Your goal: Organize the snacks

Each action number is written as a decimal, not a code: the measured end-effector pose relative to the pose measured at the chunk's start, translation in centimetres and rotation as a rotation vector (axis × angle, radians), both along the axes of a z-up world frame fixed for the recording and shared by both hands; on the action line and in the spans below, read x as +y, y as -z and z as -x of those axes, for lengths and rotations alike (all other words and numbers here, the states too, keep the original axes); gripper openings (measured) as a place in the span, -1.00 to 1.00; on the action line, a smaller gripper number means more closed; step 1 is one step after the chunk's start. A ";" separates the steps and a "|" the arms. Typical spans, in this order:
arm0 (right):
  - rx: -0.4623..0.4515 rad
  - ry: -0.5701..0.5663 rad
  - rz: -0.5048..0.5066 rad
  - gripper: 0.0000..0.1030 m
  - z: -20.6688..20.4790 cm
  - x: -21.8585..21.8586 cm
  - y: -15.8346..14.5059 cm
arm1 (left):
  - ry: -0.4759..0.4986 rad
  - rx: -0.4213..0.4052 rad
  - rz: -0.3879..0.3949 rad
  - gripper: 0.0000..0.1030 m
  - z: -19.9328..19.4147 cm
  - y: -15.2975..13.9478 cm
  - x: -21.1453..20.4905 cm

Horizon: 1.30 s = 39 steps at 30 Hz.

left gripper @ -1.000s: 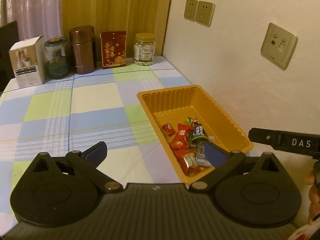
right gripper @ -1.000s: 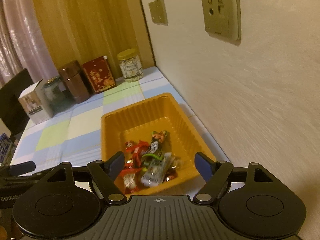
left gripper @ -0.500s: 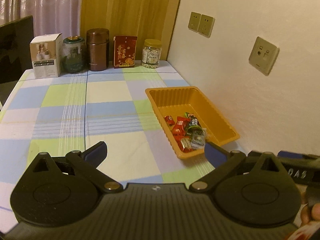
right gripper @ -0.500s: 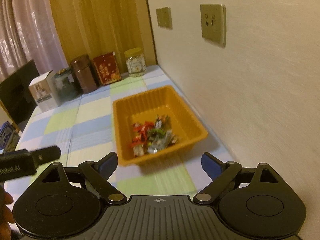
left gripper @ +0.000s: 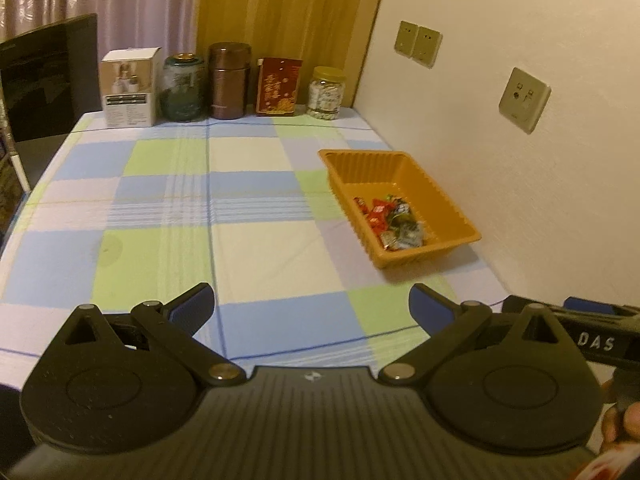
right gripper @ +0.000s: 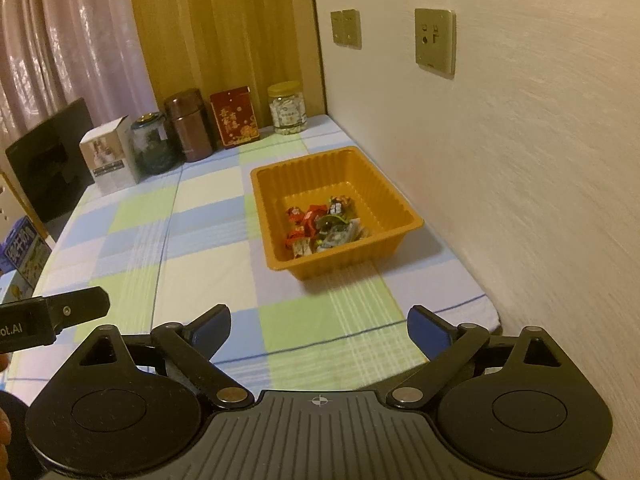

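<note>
While your right gripper [right gripper: 319, 322] hangs over the near edge of the table, its blue-padded jaws are opening, already spread wide, and nothing sits between them but bare cloth. Your left gripper [left gripper: 311, 300] is spread just as wide and equally empty, pointing down at the checked blue, green and white tablecloth [left gripper: 168, 216].

Ahead of both, well apart from the fingertips, the orange ribbed plastic tray [right gripper: 280, 184] stands near the cream wall [right gripper: 520, 160]. The wrapped snacks [right gripper: 322, 226], mostly red with some green and silver, lie heaped in the tray's nearer half; the blur makes it hard for you to count them.

Along the far edge of the table stand a white carton [left gripper: 129, 87], a dark green glass jar [left gripper: 182, 88], a brown metal canister [left gripper: 229, 80], a red printed tin [left gripper: 278, 86] and a clear jar with a yellow lid [left gripper: 327, 93], side by side.
</note>
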State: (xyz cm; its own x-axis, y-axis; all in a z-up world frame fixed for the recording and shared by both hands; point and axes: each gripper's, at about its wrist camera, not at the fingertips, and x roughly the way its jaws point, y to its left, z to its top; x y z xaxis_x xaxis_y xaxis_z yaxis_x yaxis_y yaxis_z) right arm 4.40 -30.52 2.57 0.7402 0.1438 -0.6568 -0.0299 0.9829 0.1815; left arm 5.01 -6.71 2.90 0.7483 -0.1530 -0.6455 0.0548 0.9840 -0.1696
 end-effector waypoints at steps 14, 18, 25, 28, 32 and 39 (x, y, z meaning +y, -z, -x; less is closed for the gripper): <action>-0.038 -0.034 0.032 0.84 4.1 2.3 -1.7 | 0.005 -0.029 -0.049 0.99 3.9 -0.4 0.8; -0.040 -0.040 0.037 0.84 4.8 2.7 -1.8 | 0.008 -0.032 -0.052 1.00 4.5 -0.5 0.8; -0.043 -0.025 0.033 0.84 5.2 2.5 -1.9 | 0.007 -0.033 -0.054 1.00 4.7 -0.6 0.9; -0.045 -0.022 0.032 0.84 5.1 2.4 -2.0 | 0.007 -0.032 -0.054 1.00 4.7 -0.5 0.9; -0.047 -0.024 0.030 0.84 5.1 2.4 -2.0 | 0.009 -0.034 -0.058 1.00 4.7 -0.5 0.8; -0.046 -0.024 0.029 0.84 5.1 2.5 -1.9 | 0.015 -0.036 -0.063 1.00 4.5 -0.6 0.8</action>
